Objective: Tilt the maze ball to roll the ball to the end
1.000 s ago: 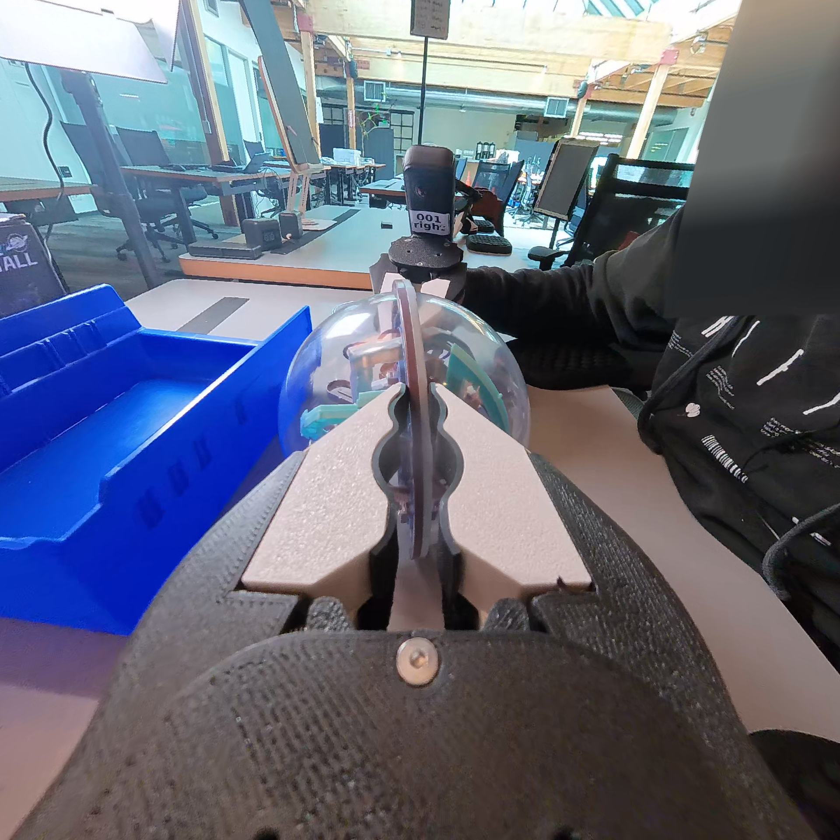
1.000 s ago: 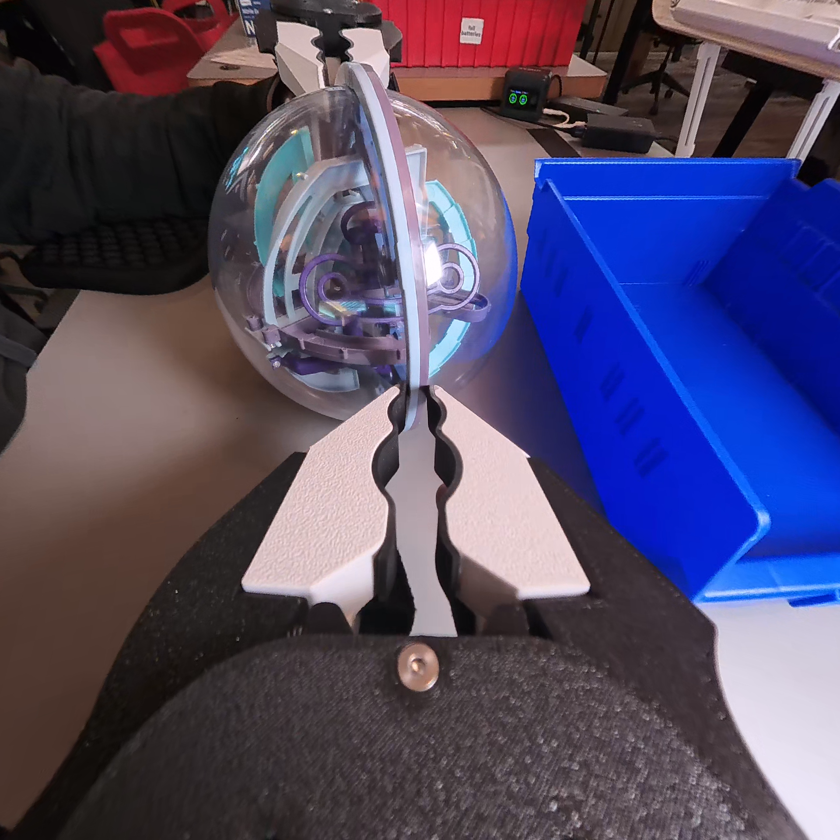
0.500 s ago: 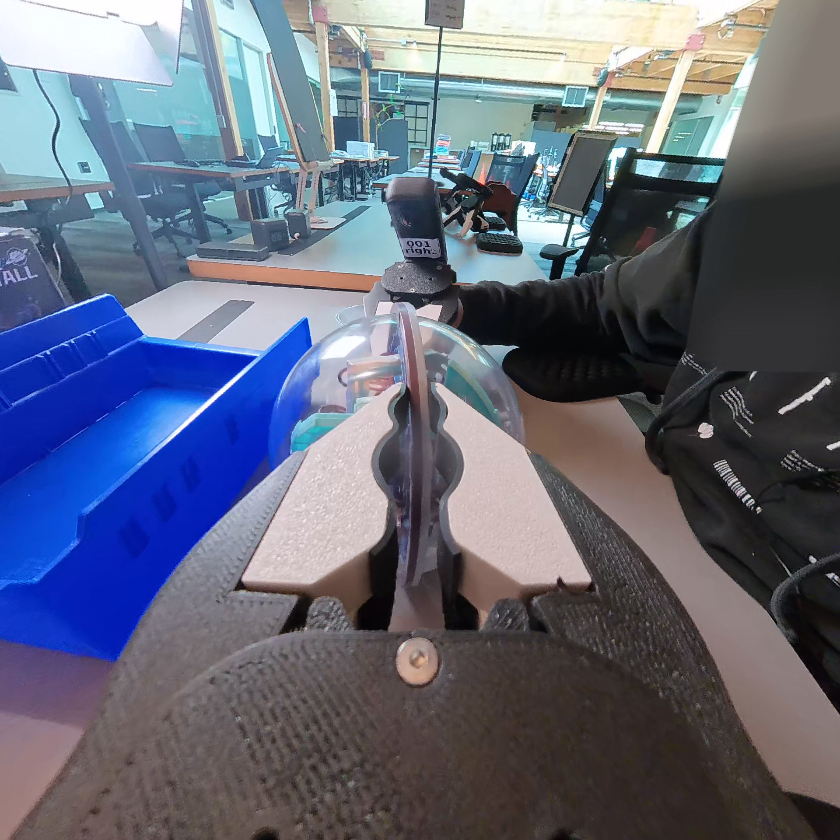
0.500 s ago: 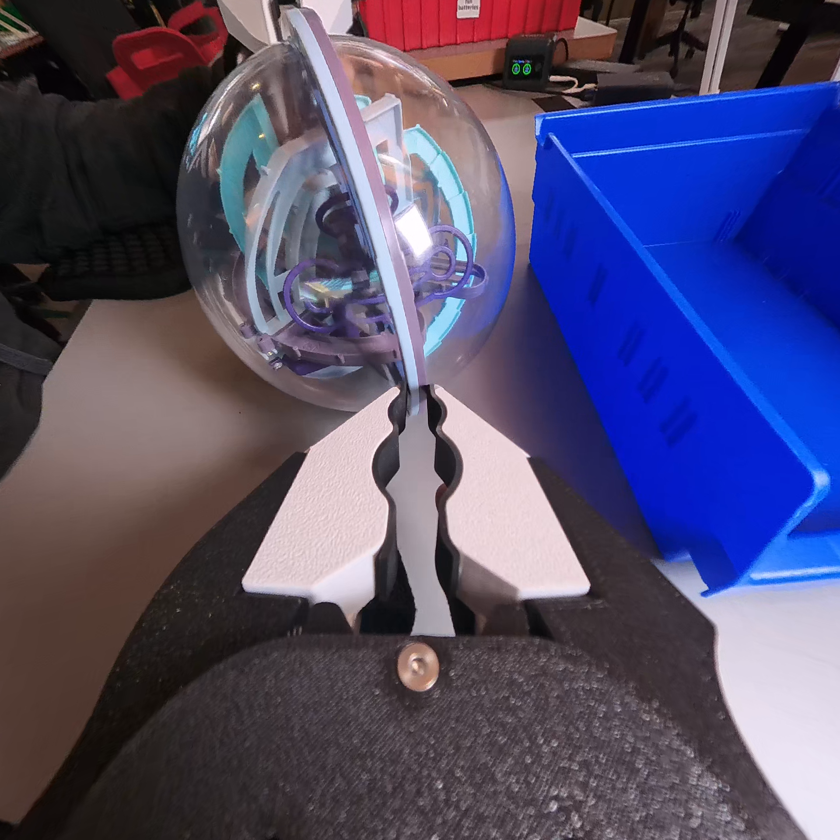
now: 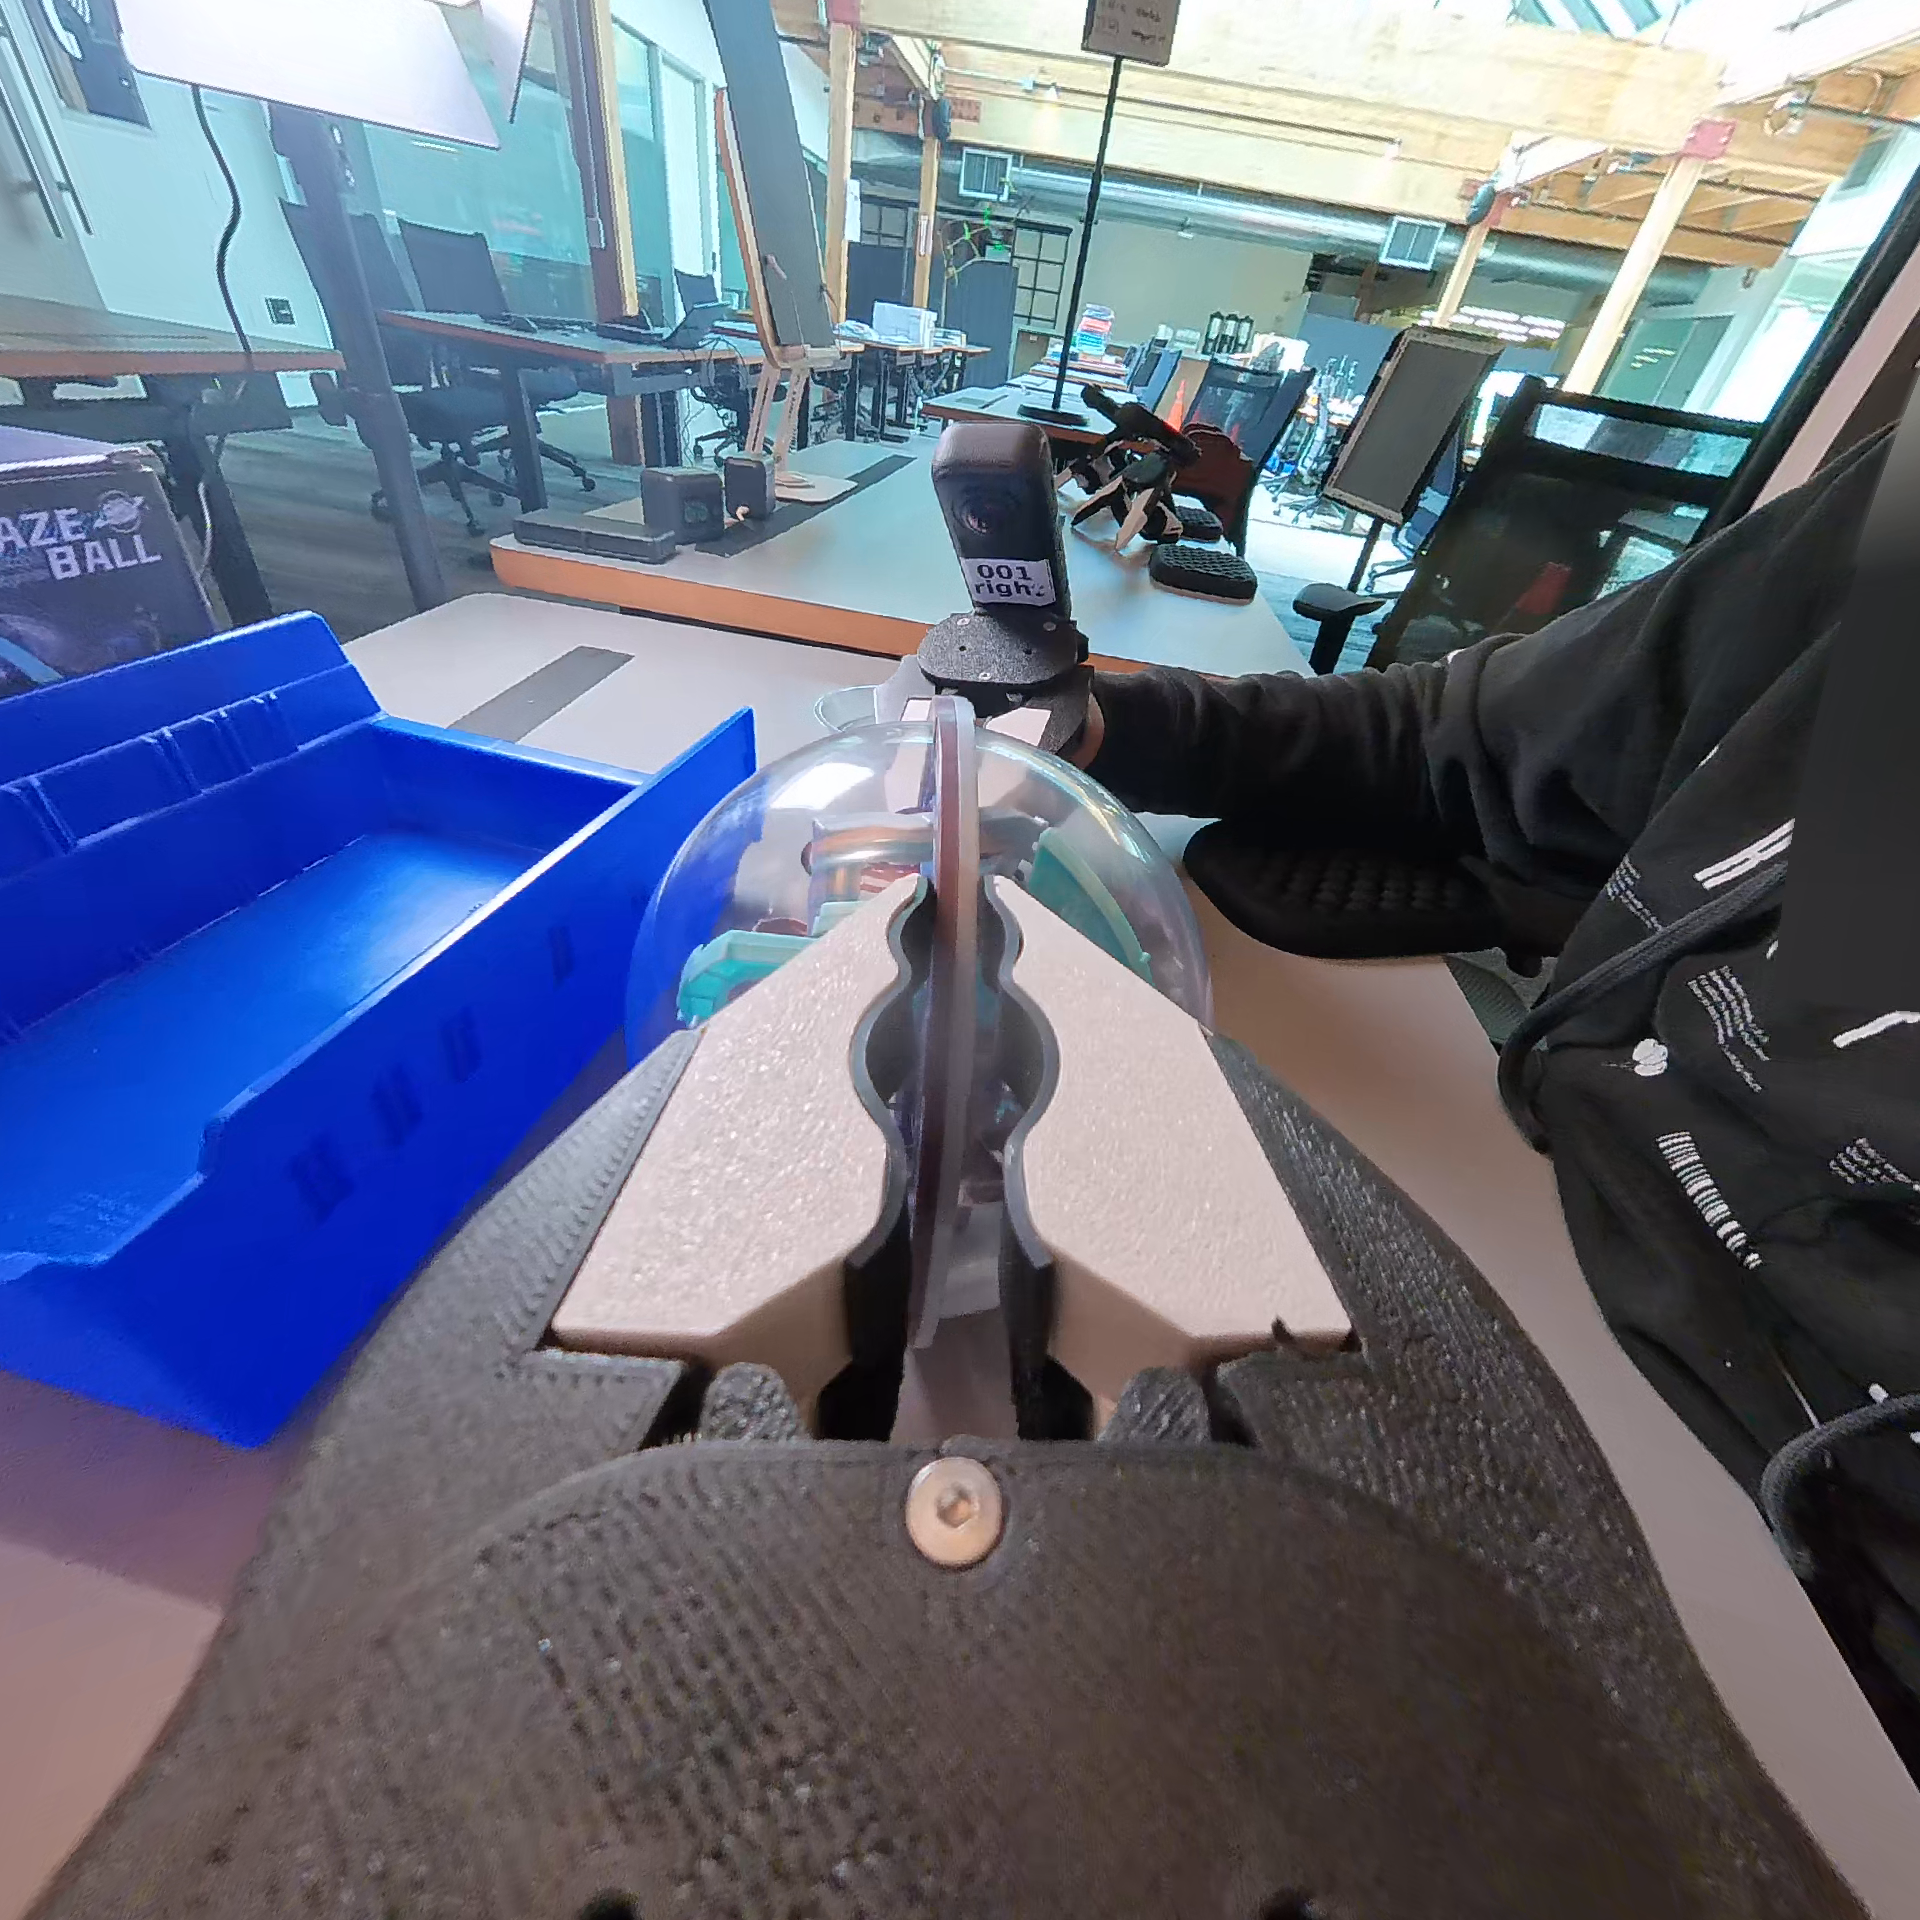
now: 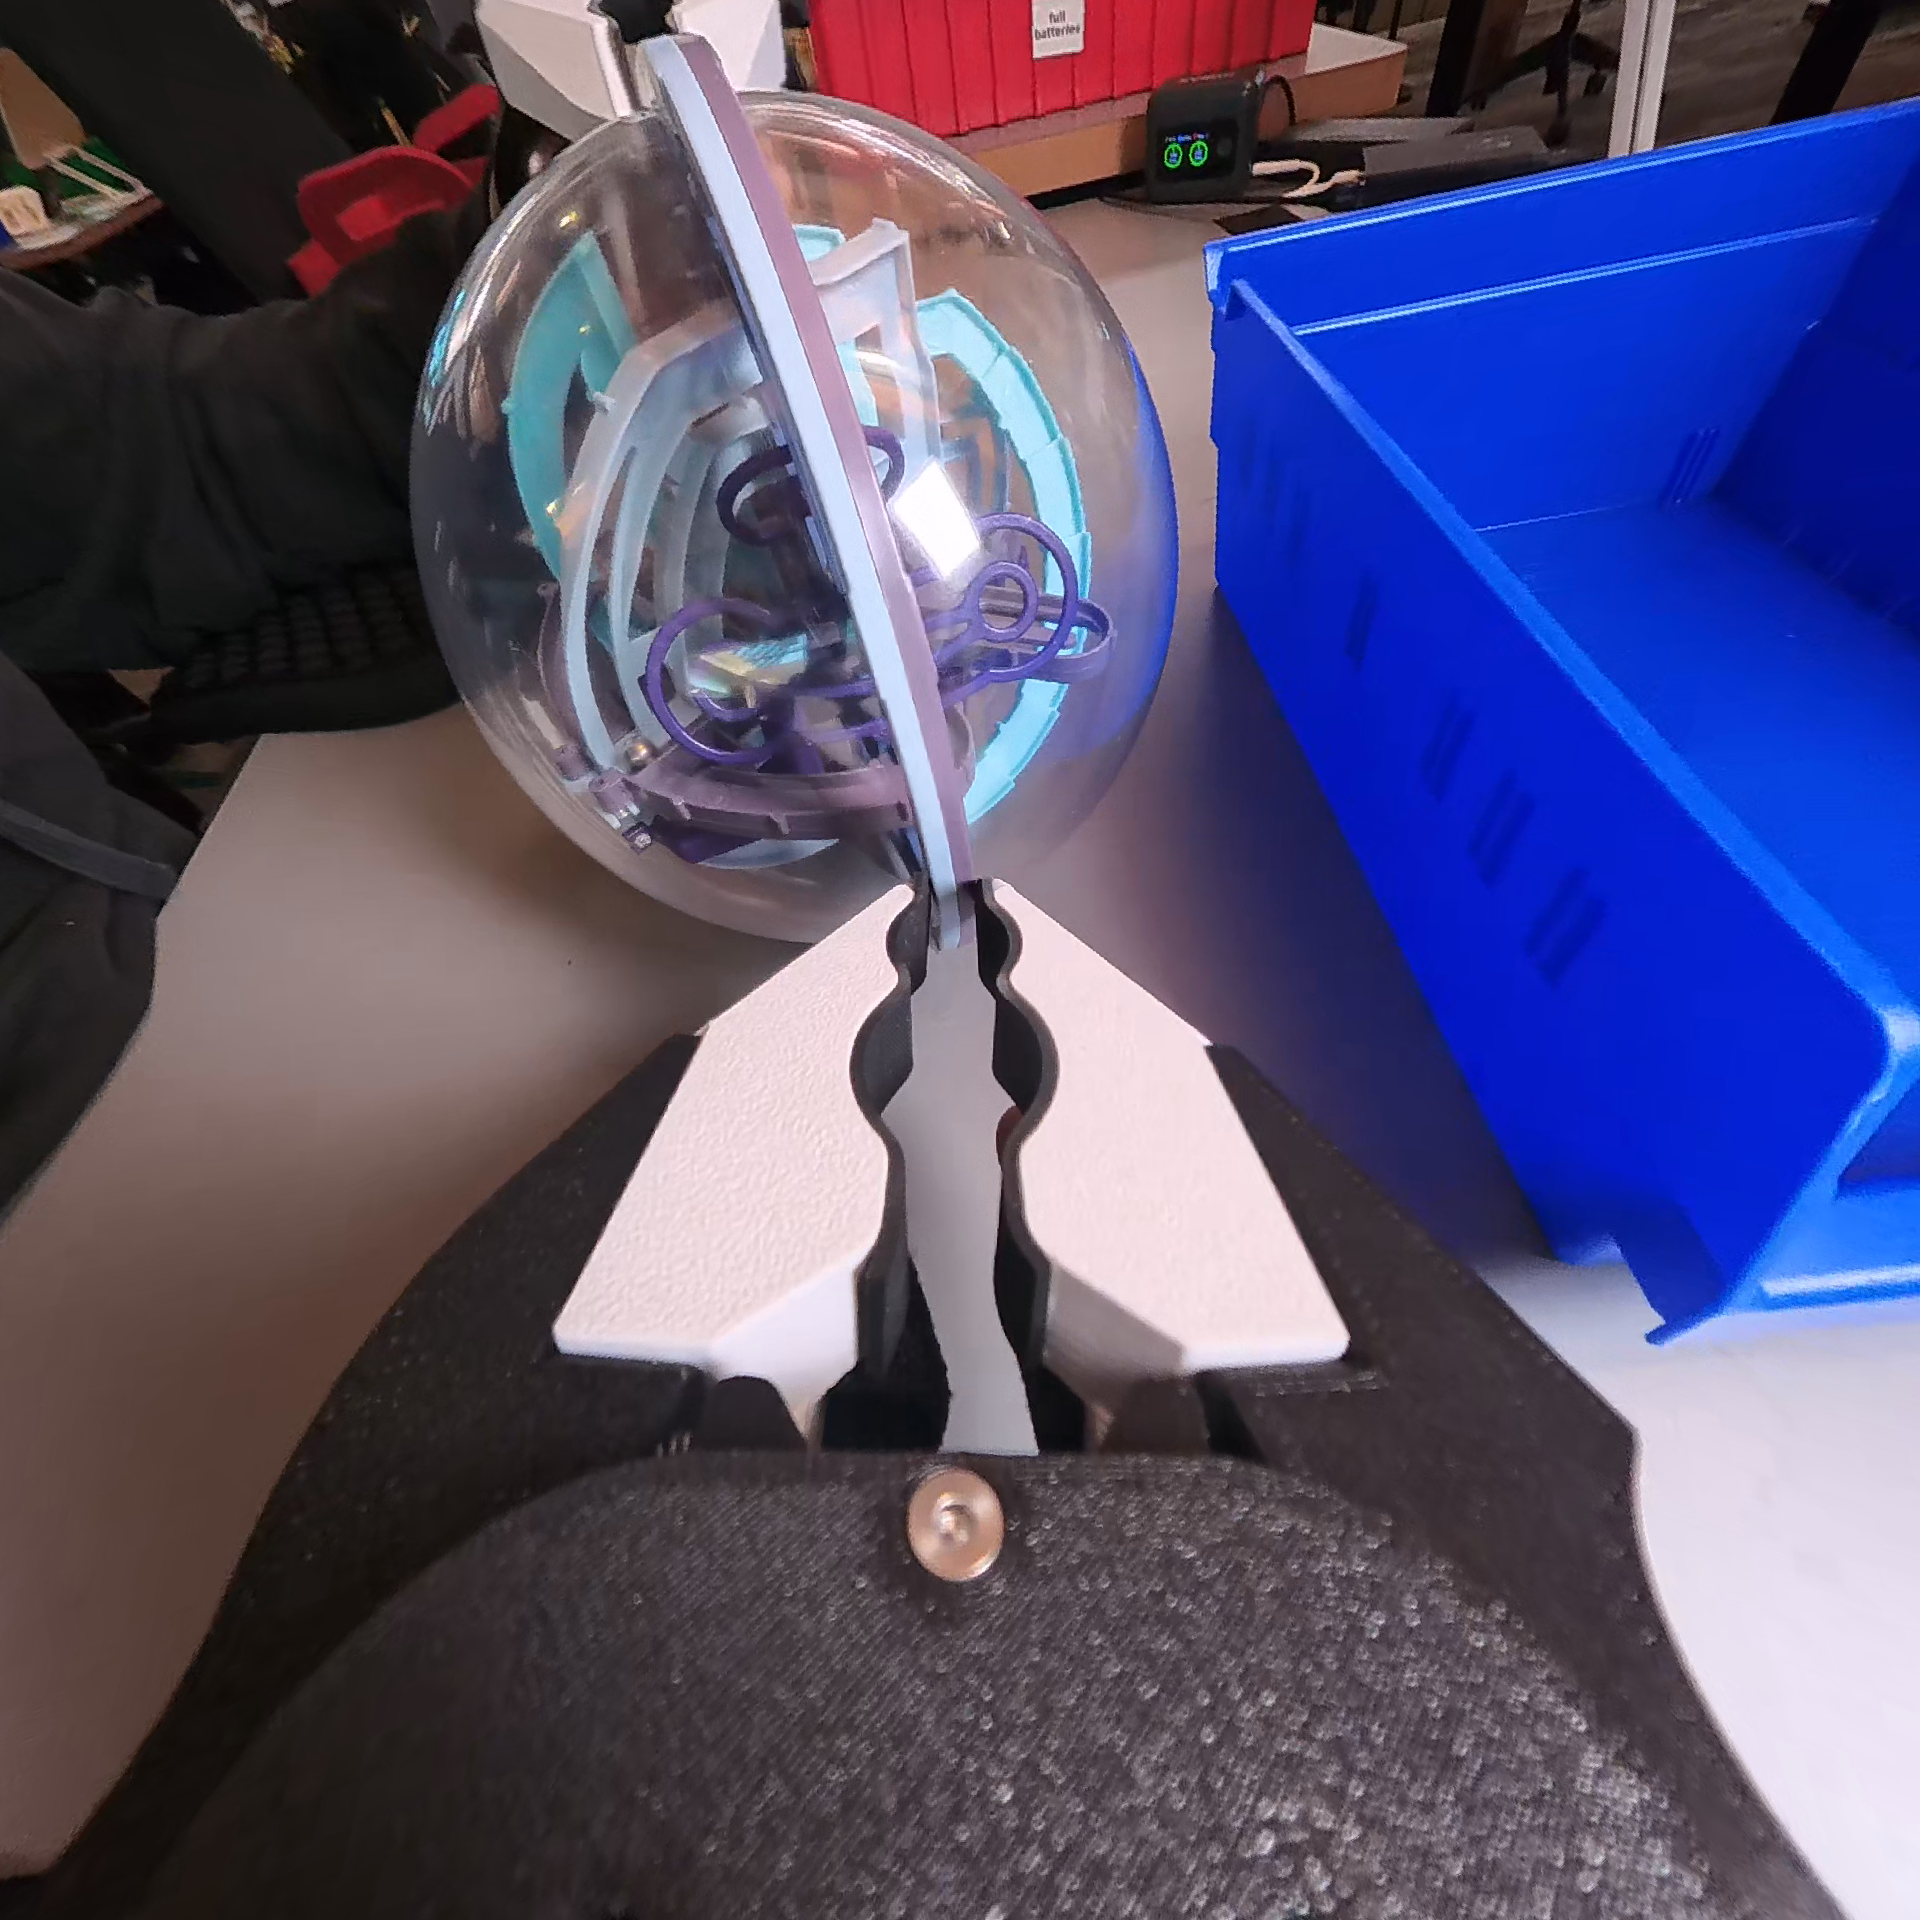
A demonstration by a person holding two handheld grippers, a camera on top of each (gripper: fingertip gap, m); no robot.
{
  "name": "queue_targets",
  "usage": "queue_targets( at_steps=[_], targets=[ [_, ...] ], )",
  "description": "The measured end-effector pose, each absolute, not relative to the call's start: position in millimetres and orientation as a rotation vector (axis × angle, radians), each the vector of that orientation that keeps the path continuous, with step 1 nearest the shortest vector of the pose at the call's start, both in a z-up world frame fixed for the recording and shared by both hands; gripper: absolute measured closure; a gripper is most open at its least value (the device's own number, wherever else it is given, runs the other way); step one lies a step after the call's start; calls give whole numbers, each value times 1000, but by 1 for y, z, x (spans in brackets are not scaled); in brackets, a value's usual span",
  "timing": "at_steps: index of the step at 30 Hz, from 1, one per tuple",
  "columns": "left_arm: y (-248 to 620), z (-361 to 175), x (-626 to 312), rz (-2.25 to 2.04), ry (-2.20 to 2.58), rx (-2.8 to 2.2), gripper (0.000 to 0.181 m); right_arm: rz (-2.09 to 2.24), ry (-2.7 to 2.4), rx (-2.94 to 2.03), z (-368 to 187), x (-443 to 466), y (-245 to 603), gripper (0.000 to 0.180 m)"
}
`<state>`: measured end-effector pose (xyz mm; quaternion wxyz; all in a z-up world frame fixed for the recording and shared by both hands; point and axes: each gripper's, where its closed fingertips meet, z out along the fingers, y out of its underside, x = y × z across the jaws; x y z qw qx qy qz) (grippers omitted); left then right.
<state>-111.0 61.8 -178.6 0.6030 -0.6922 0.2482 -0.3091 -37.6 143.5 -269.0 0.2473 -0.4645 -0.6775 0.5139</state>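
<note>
The maze ball (image 6: 644, 499) is a clear sphere with teal and purple tracks inside and a flat purple ring around its middle. It is held above the table (image 6: 343, 997), with its ring leaning left at the top. My right gripper (image 6: 943, 904) is shut on the ring's near lower edge. My left gripper (image 5: 951, 904) is shut on the ring at the opposite side, the ball (image 5: 831, 862) just beyond its fingers. A small steel ball (image 6: 636, 750) sits low on the left inside the sphere. The right gripper (image 5: 987, 717) shows across the ball in the left wrist view.
A blue plastic bin (image 6: 1579, 644) stands close beside the ball; it also shows in the left wrist view (image 5: 260, 966). A person in a black top (image 5: 1714, 935) sits at the table's other side. A printed box (image 5: 83, 561) stands behind the bin.
The maze ball has been tilted so its ring leans further left in the right wrist view, and it has come closer to that camera. Both grippers kept their hold.
</note>
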Motion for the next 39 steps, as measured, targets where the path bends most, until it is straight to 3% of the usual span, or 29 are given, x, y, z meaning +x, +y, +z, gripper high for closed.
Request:
queue_targets(
  at_steps=[24,39],
  targets=[
    [43,-205,-104,-622,784,-1596,174,1044,-1845,-1061,-238,-32,160,173],
    [57,-203,-115,-612,623,-1651,174,1145,-1806,-1188,-237,-34,166,173]
  ],
)
